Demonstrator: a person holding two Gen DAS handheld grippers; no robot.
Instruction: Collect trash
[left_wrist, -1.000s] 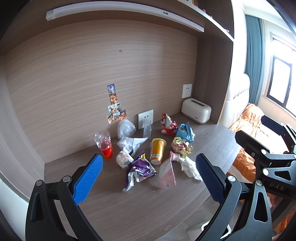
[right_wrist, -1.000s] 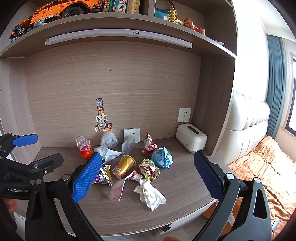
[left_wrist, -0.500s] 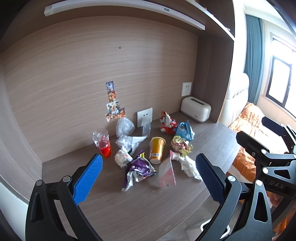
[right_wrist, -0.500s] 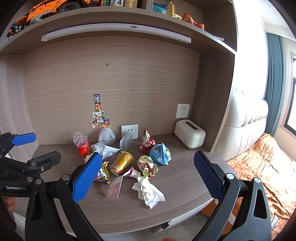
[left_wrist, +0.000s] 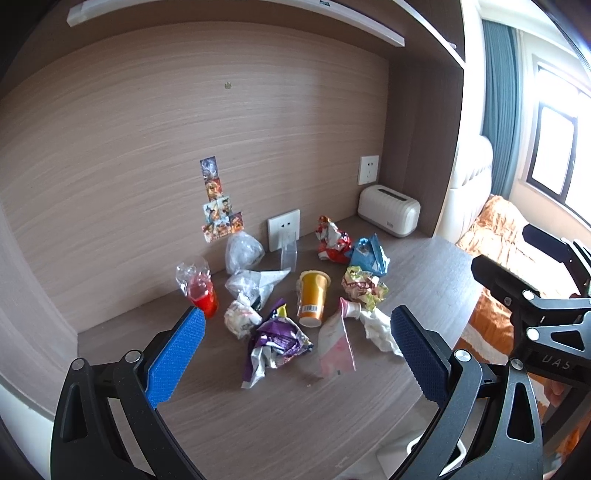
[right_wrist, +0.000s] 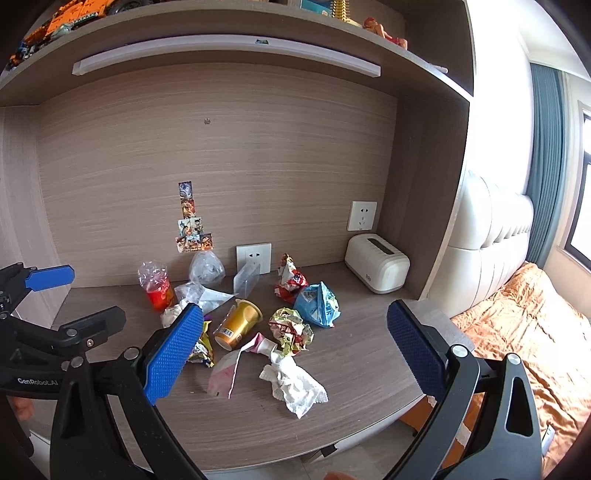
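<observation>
Left wrist view: both hand-held grippers (left_wrist: 295, 350) (right_wrist: 293, 347) spread wide and empty as before, slightly nearer the crumpled wrapper litter (left_wrist: 275, 341) on the wood-grain table (left_wrist: 295, 410).

"GenRobot.AI" stands in white letters on the black body of the left tool (right_wrist: 37, 291), seen at the left edge of the right wrist view. In the left wrist view, the right tool (left_wrist: 532, 295) bears raised letters that read like "UAS". The barcode on the yellow cup (left_wrist: 312, 297) is too small to read
</observation>
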